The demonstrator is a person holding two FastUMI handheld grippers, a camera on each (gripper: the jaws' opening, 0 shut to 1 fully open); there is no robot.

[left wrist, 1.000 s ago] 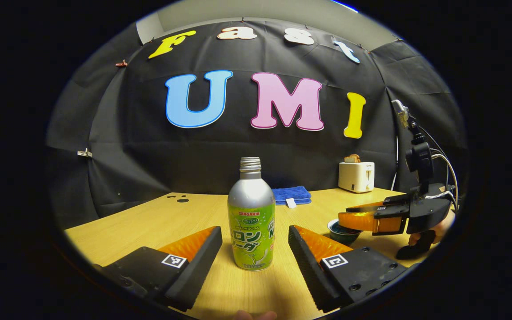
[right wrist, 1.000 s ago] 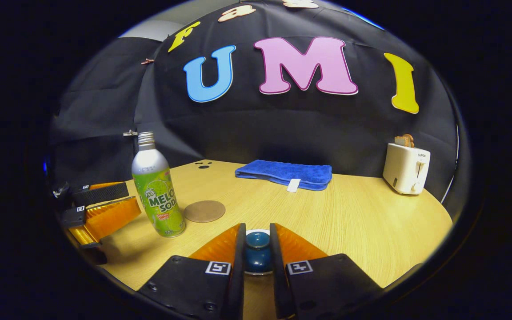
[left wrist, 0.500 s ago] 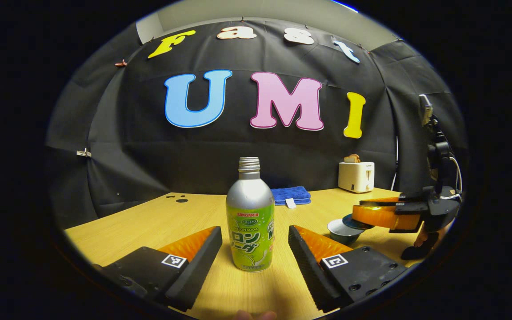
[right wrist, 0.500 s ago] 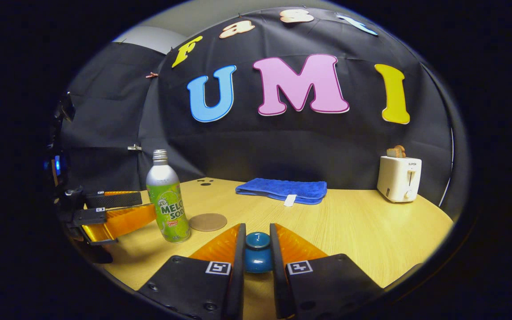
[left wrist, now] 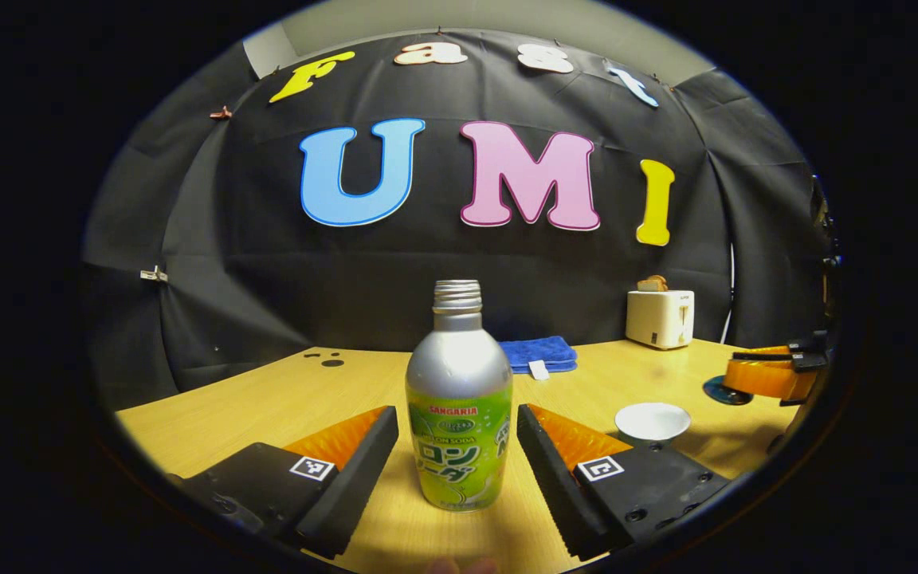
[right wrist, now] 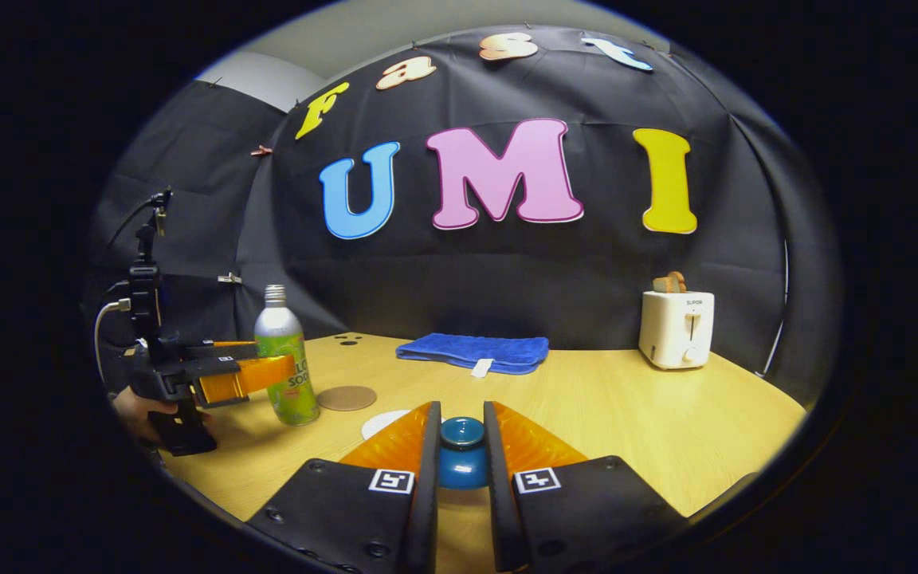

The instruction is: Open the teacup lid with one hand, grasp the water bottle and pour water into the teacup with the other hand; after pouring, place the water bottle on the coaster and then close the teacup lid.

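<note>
Op: My right gripper (right wrist: 459, 442) is clenched on the knob of the teacup lid (right wrist: 461, 454), lifted off and held to the side so the teacup (left wrist: 653, 420) stands uncovered for pouring. In the left gripper view the cup sits just right of my finger.

Obs: And the left gripper (left wrist: 457, 446)?

Op: Spread wide, one finger each side of the water bottle (left wrist: 458, 402), neither touching, as far as I can judge. Bottle upright on the table (left wrist: 268, 399), uncapped. I read this as lined up for the grasp.

Obs: Coaster (right wrist: 346, 397)?

Op: Just beside the bottle in the right gripper view.

Obs: Anything unclear?

Op: Whether the cup holds anything; its inside is too small to read. My own fingers cover the lid's rim
</note>
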